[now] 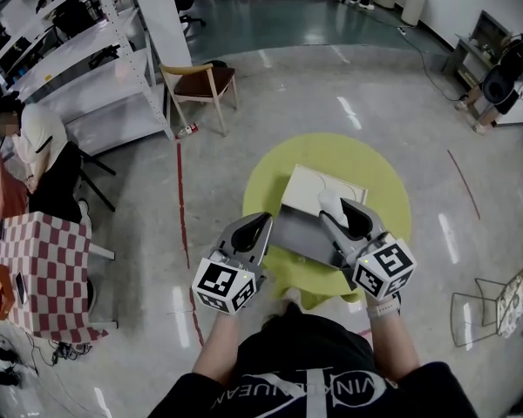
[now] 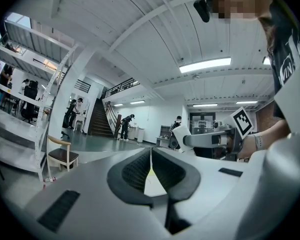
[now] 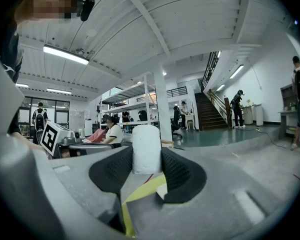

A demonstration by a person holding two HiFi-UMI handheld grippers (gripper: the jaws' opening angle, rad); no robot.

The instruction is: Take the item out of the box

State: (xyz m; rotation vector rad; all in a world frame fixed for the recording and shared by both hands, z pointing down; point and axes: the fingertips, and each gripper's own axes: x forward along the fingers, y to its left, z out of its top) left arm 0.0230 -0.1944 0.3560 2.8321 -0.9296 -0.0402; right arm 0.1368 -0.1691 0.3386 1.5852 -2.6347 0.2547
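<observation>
In the head view, a round yellow-green table (image 1: 379,177) fills the middle of the frame. On it lies a flat box (image 1: 298,233) with a smooth grey flap, and a cream panel lies at its upper edge. The right gripper (image 1: 340,209), at centre right, clamps a small white rounded item (image 1: 329,202) that shows over the box. The left gripper (image 1: 260,225) sits at the box's left edge with its grey jaws drawn together. Each gripper carries a cube printed with black-and-white square markers. White lettering runs across the person's black shirt at the bottom, too warped to read whole. A wooden chair (image 1: 200,85) stands at upper left and a red-and-white checked cloth (image 1: 44,264) shows at the left edge.

In the left gripper view, the left gripper (image 2: 151,165) has black ribbed pads (image 2: 137,171) that leave only a thin slit, with nothing between them. At right of centre, the right gripper (image 2: 187,140) holds the white item (image 2: 181,134).

In the right gripper view, the right gripper (image 3: 146,158) presses its black ribbed pads (image 3: 112,171) against both sides of the item (image 3: 146,146). The item is a matte white cylinder with a rounded top, standing upright at the centre. A yellow strip of the table (image 3: 140,189) shows below it.
</observation>
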